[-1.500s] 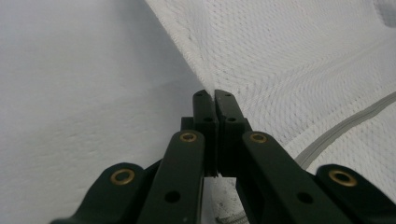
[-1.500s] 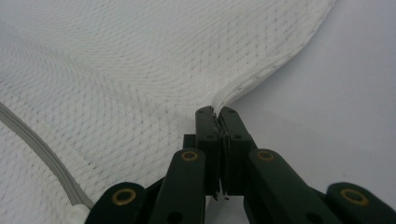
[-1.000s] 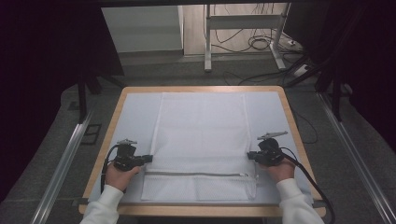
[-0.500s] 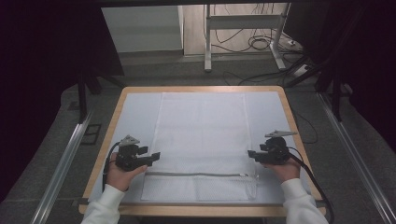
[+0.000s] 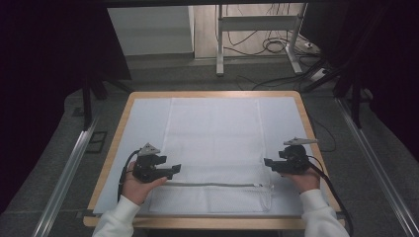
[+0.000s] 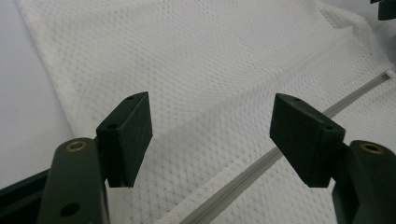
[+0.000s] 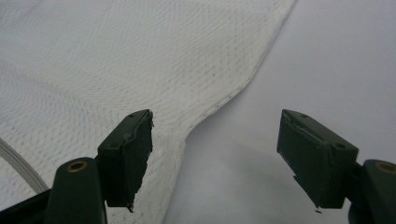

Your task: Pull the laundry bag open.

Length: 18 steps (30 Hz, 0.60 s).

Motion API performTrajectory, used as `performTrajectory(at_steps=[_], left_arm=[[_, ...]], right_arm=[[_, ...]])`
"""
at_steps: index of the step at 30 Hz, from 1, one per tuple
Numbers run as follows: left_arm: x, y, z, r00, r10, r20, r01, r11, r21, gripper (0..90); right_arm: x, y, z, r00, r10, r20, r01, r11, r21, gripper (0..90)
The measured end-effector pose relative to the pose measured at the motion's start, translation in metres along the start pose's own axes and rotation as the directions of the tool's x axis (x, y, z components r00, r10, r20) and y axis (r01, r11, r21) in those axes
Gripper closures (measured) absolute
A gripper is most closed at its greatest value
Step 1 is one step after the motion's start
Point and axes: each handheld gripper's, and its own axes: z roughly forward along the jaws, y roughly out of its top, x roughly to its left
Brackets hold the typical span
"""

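A white mesh bag [image 5: 215, 143] lies flat along the middle of the table, its zipper [image 5: 212, 184] running across near the front. My left gripper [image 5: 174, 169] hovers over the bag's left edge, just above the zipper's left end, jaws open and empty. The left gripper view has mesh [image 6: 210, 70] and the zipper [image 6: 243, 179] between its pads. Open too, my right gripper [image 5: 267, 162] sits at the bag's right edge. In the right gripper view that edge [image 7: 233, 93] passes between the jaws, over the white cover.
A white cover [image 5: 143, 123] spreads over the table, with the wooden rim [image 5: 116, 133] showing around it. Metal rails [image 5: 64, 173] run along both sides on the floor. Beyond the table stand desk legs [image 5: 220, 44] and loose cables.
Both grippers have drawn slightly apart and lifted a little from the bag's front corners. The bag itself lies as before.
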Motion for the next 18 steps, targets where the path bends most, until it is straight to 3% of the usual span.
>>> performTrajectory(at_steps=[8, 18], left_arm=[[-0.010, 0.004, 0.004, 0.9997, 0.006, 0.025, -0.006, 0.9999, 0.008, 30.3], [-0.035, 0.007, 0.012, 0.9967, 0.046, 0.067, -0.047, 0.9988, 0.016, 30.9]], right_arm=[[-0.002, -0.002, -0.002, 0.9999, -0.012, 0.010, 0.012, 1.000, -0.006, 26.1], [-0.003, -0.001, -0.005, 0.9998, -0.003, 0.019, 0.004, 1.000, -0.025, 26.6]])
